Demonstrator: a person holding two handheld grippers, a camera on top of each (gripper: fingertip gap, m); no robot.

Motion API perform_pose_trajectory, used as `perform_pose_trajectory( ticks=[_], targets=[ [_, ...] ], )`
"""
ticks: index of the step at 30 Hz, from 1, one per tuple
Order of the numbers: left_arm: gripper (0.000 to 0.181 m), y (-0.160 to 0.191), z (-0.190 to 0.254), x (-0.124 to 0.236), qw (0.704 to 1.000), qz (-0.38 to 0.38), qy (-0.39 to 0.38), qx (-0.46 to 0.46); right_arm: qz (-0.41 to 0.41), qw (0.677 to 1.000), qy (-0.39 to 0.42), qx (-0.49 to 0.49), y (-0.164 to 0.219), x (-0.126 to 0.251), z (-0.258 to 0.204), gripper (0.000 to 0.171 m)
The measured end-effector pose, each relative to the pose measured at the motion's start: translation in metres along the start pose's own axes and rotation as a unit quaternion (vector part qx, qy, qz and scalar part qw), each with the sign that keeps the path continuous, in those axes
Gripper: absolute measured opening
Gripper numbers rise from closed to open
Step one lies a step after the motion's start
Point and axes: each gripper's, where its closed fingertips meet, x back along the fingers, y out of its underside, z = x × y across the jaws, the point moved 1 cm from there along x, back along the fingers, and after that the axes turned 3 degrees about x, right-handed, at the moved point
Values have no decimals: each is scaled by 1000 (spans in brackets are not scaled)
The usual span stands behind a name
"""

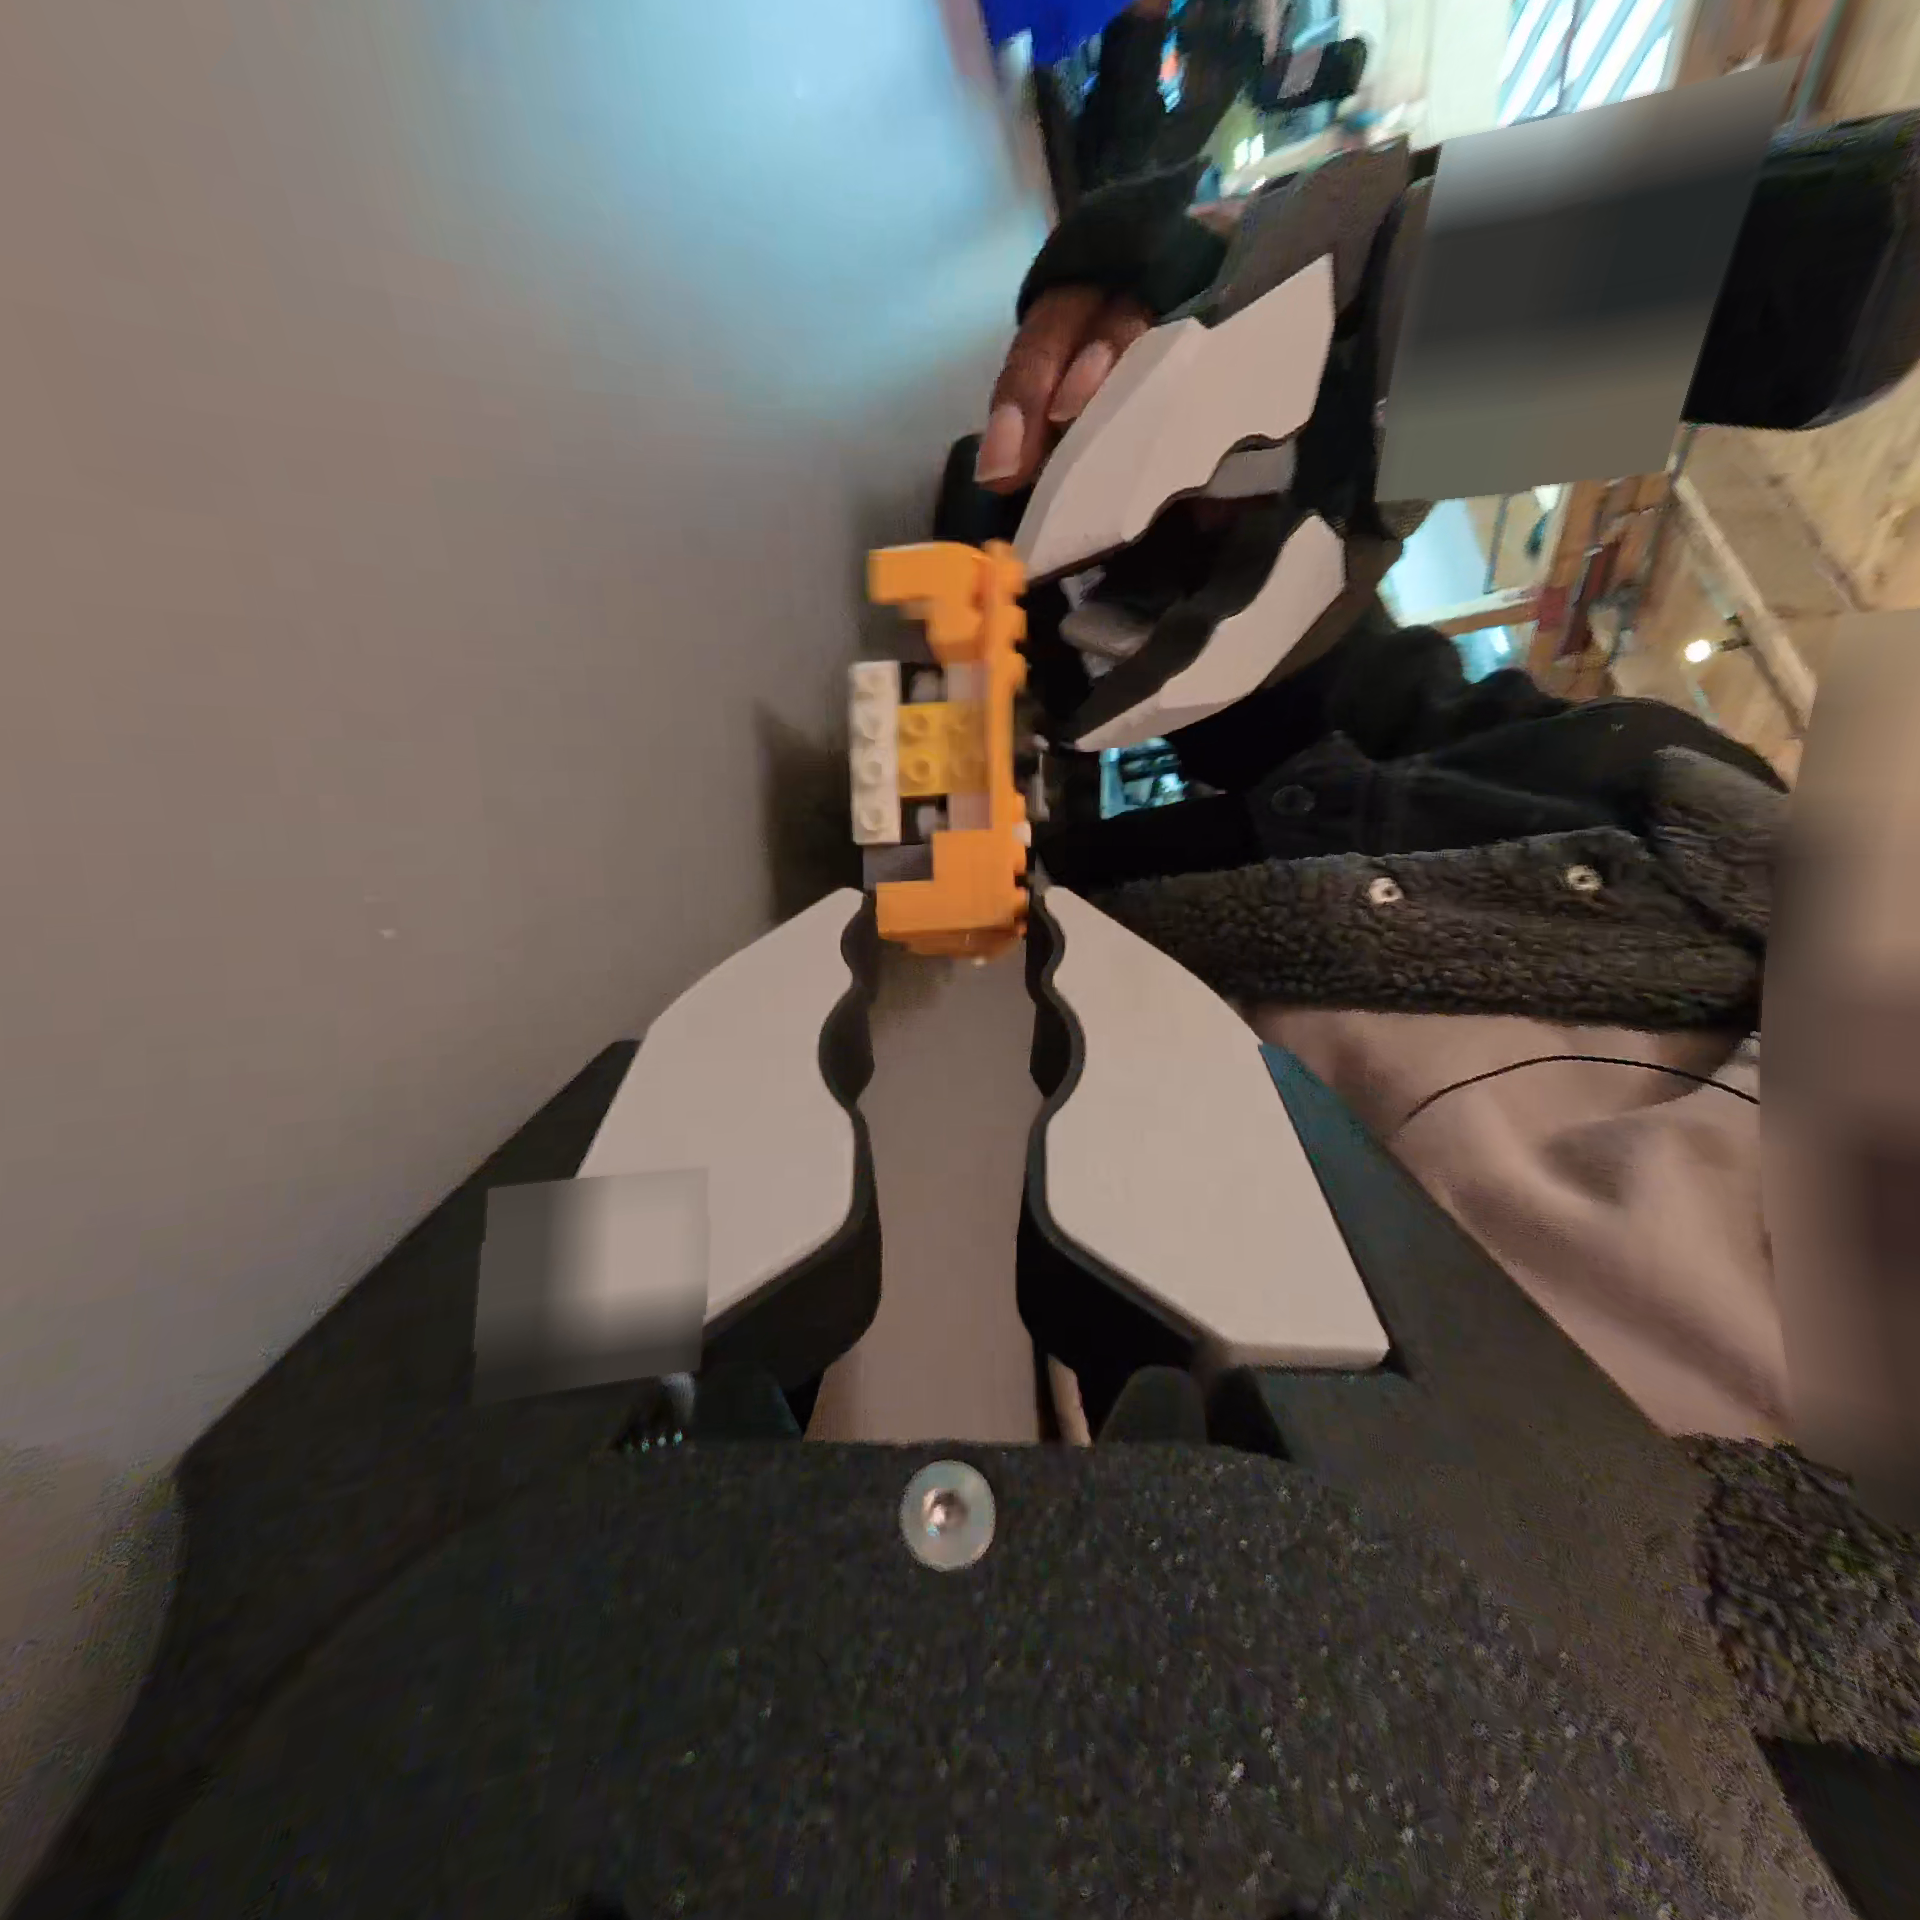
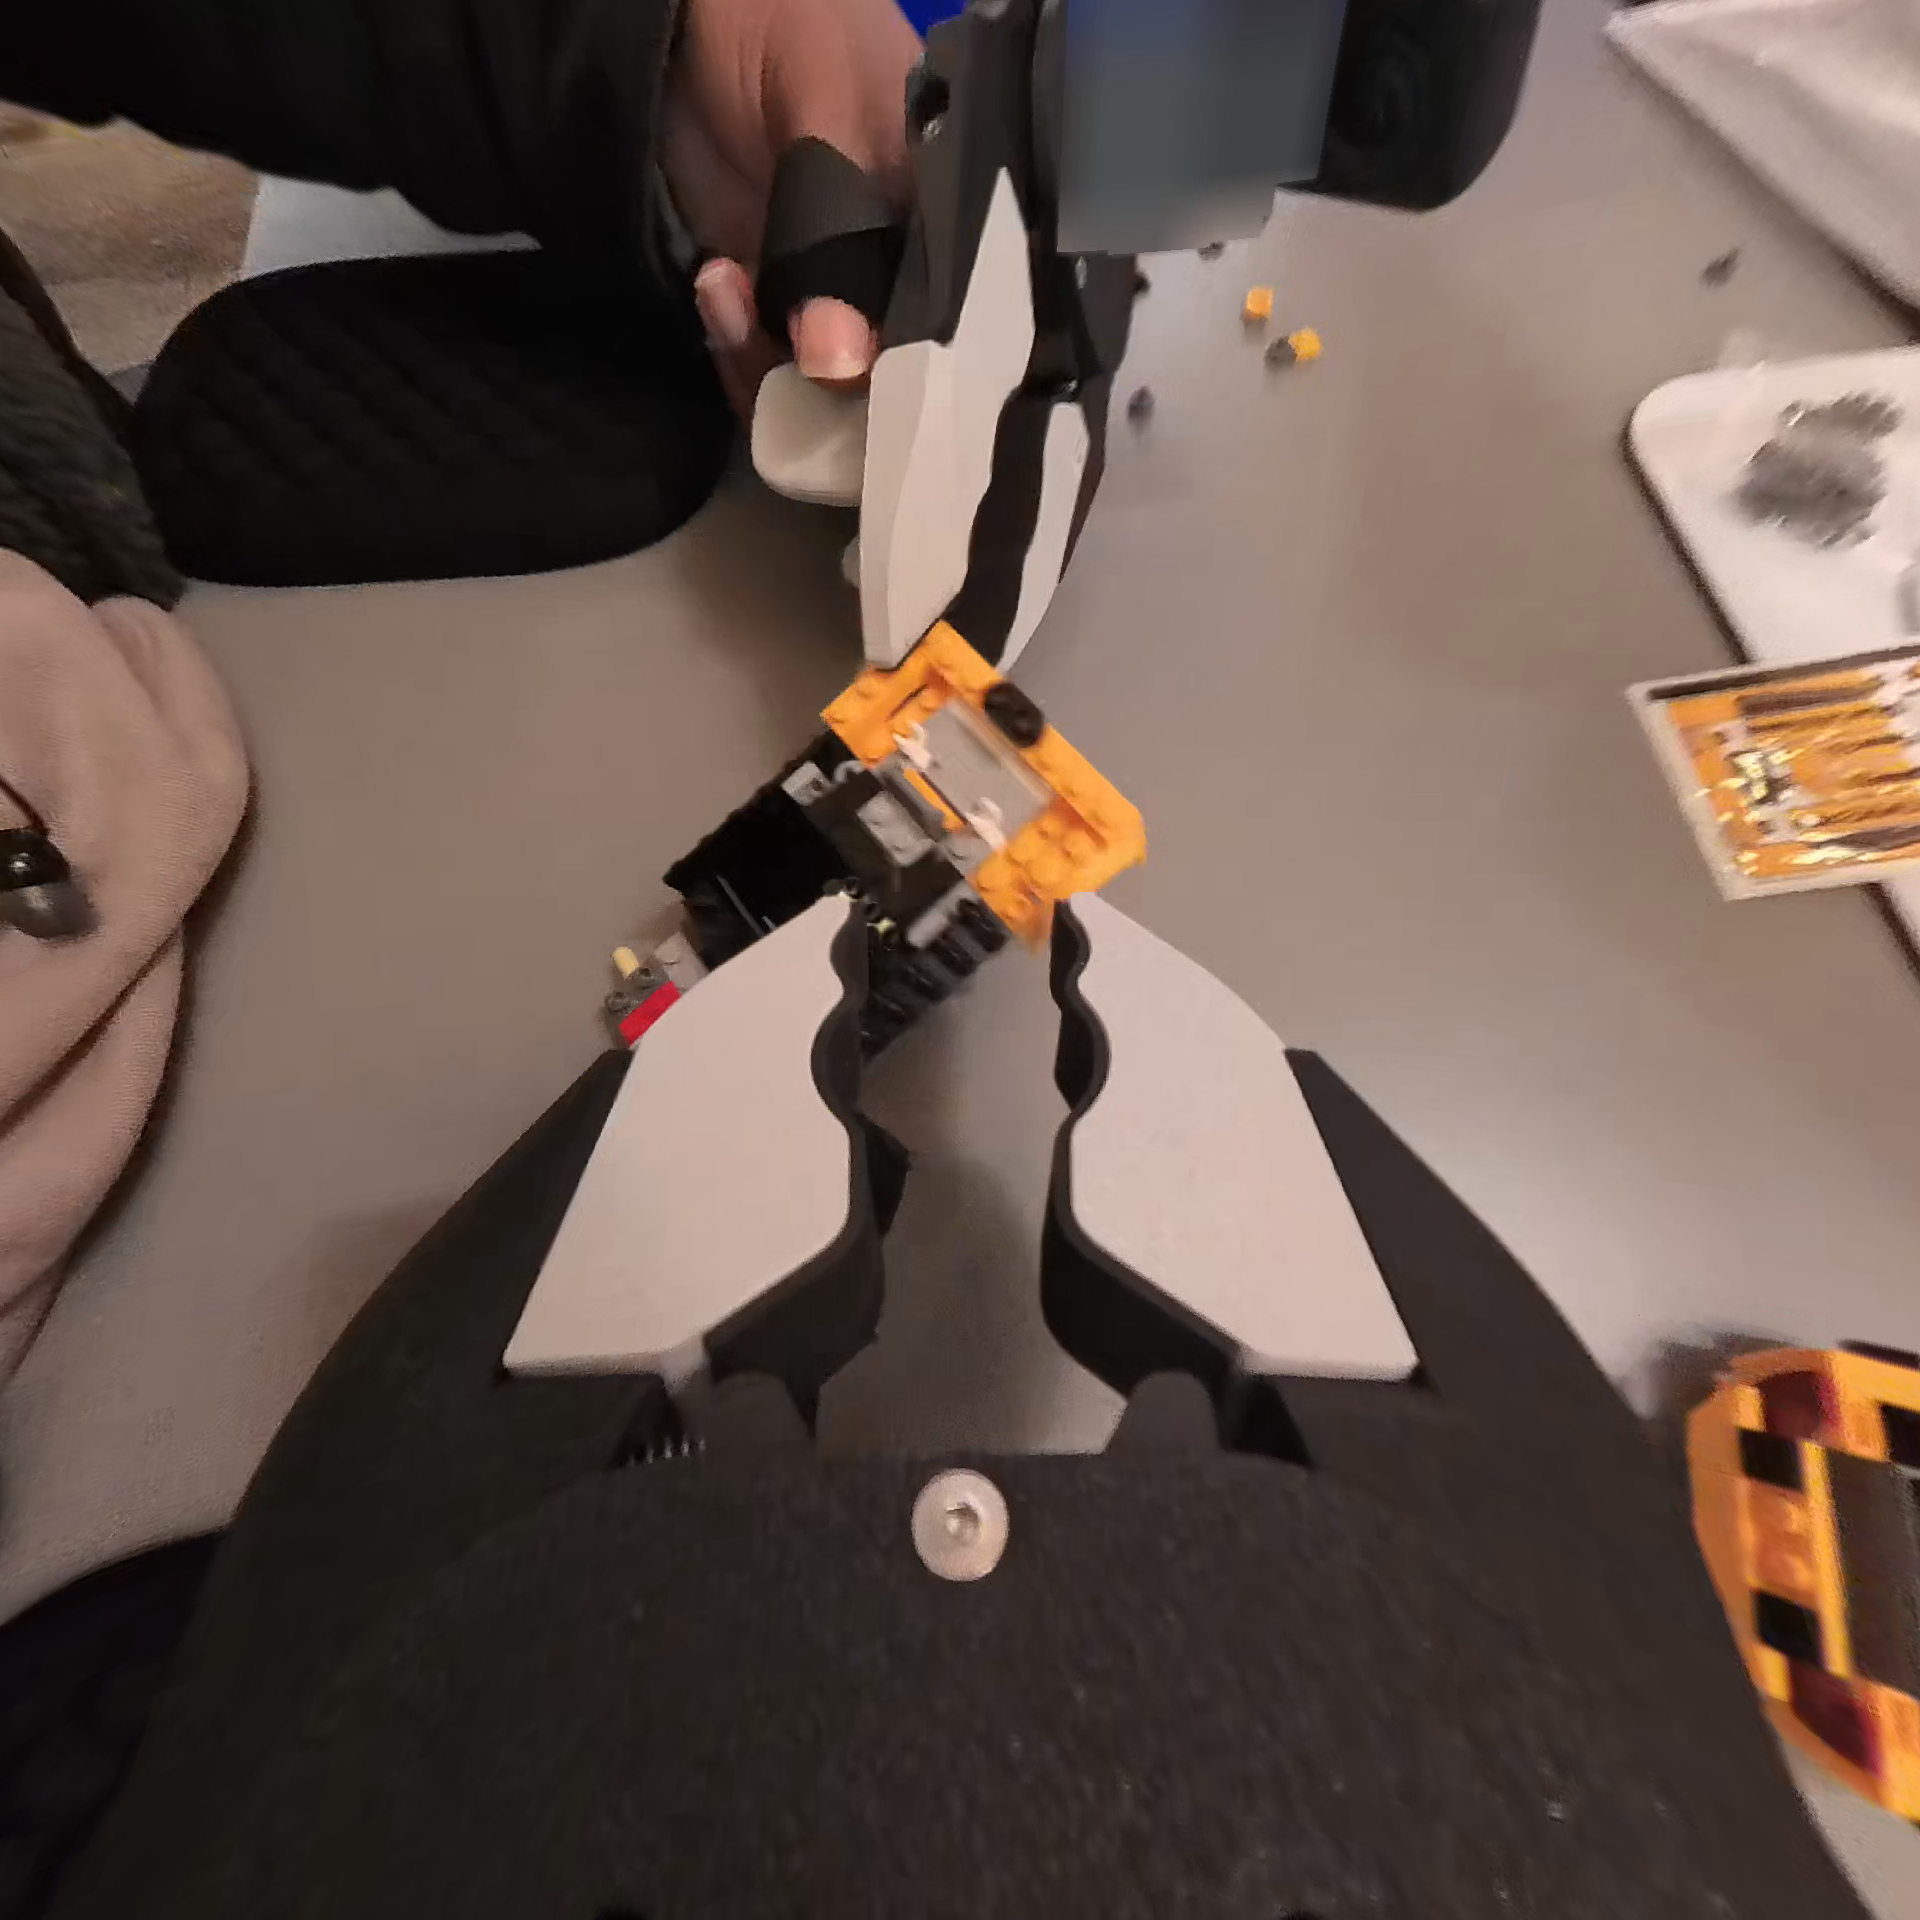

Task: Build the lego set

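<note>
the left claw pinches one end of the lego build, squeezed tight on it with the orange end between its two grey fingers. the build is up in the air, off the grey table. it has an orange frame, a white strip with bumps, some yellow bits and grey bits in the middle.

the right claw is at the other side of the same build. its two fingers are apart, with a gap between them. the orange corner sits just by the tip of one finger and the black part lies by the other. i cannot tell if the fingers really press on it. in the left view this claw comes in from the far side with its tips spread, right by the orange edge.

in the right view the left claw comes down from above and its tips touch the top orange corner. a hand holds its handle.

under the build a small red and grey piece lies on the table. farther off are little orange bits, a white tray with dark pieces, an orange and black booklet, and an orange and black box near the edge. it is blurry there.
</note>
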Motion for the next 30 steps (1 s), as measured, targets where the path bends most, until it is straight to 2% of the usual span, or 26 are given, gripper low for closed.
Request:
perform_pose_trajectory(
  ticks=[3, 11, 14, 18, 20, 24, 30],
  targets=[
    [25, -3, -5, 0, 999, -21, -24, -13, -14, 1000, -15, -17, 7, -5, -2, 29],
    [35, -11, -17, 16, 976, -5, -179, -127, -8, 998, -43, -45, 8, -4, -3, 27],
    [38, -14, -12, 17, 960, 16, -213, -182, -23, 1000, -20, 4, -2, 0, 21, 26],
    [47, -11, -17, 4, 934, 3, -248, -256, -90, 988, -50, 115, -9, -15, 46, 24],
    [48, -11, -21, 1, 928, 5, -250, -275, -138, 976, -91, 143, -6, -25, 50, 22],
    [38, -11, -22, 0, 930, 13, -236, -282, -211, 951, -158, 161, 5, -39, 50, 20],
    [37, -11, -22, 0, 925, 11, -233, -300, -238, 936, -206, 160, 5, -40, 45, 8]
  ],
)
